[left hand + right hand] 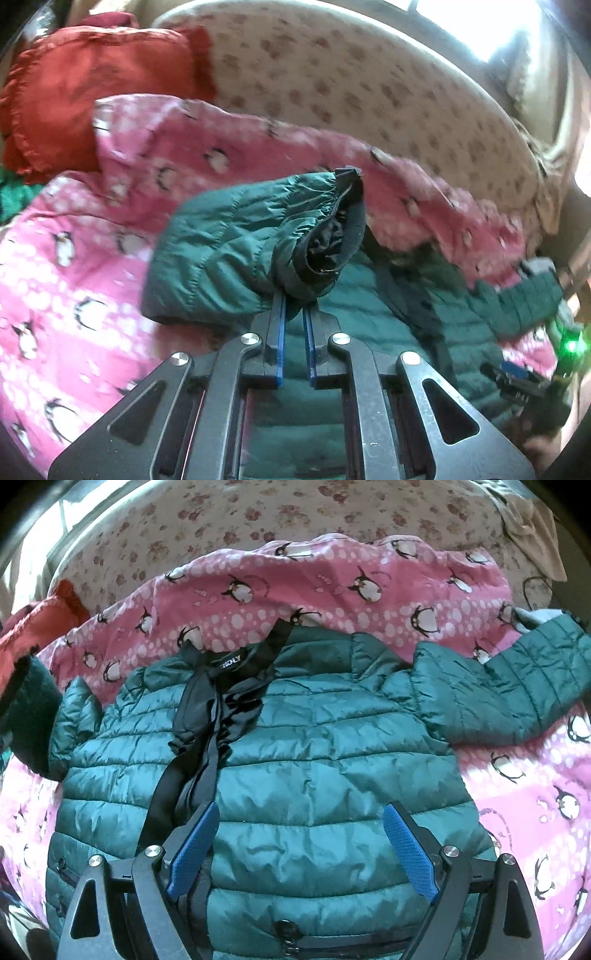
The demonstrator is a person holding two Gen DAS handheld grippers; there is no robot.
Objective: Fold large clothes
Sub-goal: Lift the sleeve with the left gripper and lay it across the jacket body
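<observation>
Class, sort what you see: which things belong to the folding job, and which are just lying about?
Part of the job:
green puffer jacket
its sleeve, pinched in the left hand-held gripper
right hand-held gripper, open above the jacket

Lying about:
pink penguin blanket
red cushion
floral sheet

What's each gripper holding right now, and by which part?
Left gripper: the green jacket's sleeve, pinched near its cuff. Right gripper: nothing, jaws open above the jacket.

Jacket (pixel 295 738) — glossy quilted cloth (blanket (pixel 332 587) matt).
</observation>
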